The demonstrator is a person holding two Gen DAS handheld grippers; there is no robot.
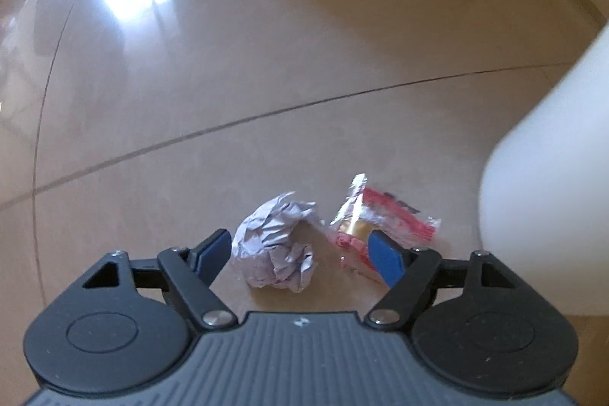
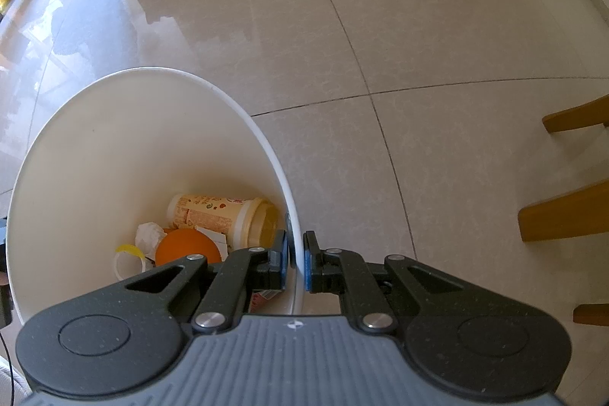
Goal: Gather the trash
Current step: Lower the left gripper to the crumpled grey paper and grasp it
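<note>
Glossy beige floor tiles (image 1: 304,44) under crumpled paper (image 1: 276,246)

floor (image 1: 304,44): glossy beige tiles, dark grout lines | on it: crumpled paper ball (image 1: 275,246), just beside it a red-and-foil wrapper (image 1: 384,219) | white bin (image 2: 114,147) standing near

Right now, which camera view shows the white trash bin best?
The right wrist view: the white trash bin shows its open rim and the trash inside, with the right tongs clamped on its rim. The left wrist view shows only a blurred outer wall.
</note>
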